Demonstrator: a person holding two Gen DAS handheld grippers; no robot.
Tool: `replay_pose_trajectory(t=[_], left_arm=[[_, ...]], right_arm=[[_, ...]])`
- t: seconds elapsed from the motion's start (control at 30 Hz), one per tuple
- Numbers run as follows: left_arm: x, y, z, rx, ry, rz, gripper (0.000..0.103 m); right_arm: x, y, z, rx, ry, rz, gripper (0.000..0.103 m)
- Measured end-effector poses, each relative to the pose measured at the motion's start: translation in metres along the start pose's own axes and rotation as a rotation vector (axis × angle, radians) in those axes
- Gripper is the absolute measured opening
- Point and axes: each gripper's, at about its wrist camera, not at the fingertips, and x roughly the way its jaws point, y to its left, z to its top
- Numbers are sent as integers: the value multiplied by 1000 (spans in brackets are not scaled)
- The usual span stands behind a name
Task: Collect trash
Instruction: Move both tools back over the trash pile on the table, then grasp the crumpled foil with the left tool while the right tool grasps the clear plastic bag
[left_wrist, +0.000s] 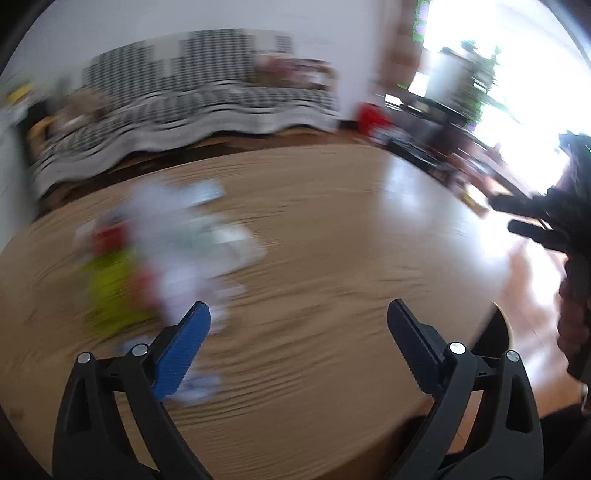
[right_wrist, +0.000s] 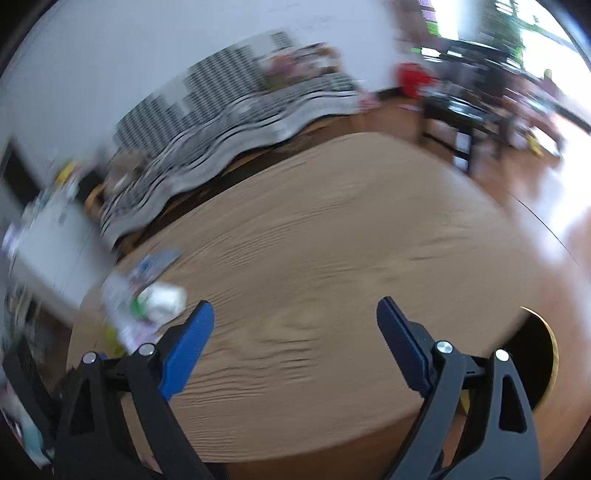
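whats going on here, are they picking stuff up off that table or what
A person holds a two-finger gripper in each hand over a round wooden table. Both the left gripper and the right gripper are open with nothing between their fingers. A blurred pile of trash, white, red and yellow-green wrappers, lies on the table's left part. Neither gripper touches it. The pictures are smeared, so single items cannot be told apart.

Trash lies left on the table, sofa behind.
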Motion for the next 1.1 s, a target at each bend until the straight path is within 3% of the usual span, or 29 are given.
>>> replay_pose_trajectory(t=[0.1, 0.23, 0.4, 0.53, 0.67, 0.83, 1.03, 1.1], left_arm=[[-12, 47, -6, -81, 23, 50, 94], [-23, 83, -8, -114, 19, 76, 95], [-15, 111, -25, -141, 76, 75, 95], [4, 114, -34, -131, 118, 44, 95], [28, 116, -39, -109, 134, 70, 95], [52, 125, -44, -156, 155, 58, 95], [64, 130, -42, -180, 130, 58, 93], [65, 129, -42, -177, 131, 68, 80]], right_arm=[[29, 67, -15, -102, 35, 63, 87], [68, 142, -30, -214, 90, 141, 87], [92, 187, -49, -259, 127, 216, 87], [118, 206, -50, -257, 164, 250, 87], [143, 218, -49, -240, 206, 278, 87], [169, 225, -51, -241, 266, 303, 86], [188, 232, -56, -246, 303, 306, 72], [191, 232, -58, -240, 312, 310, 58]])
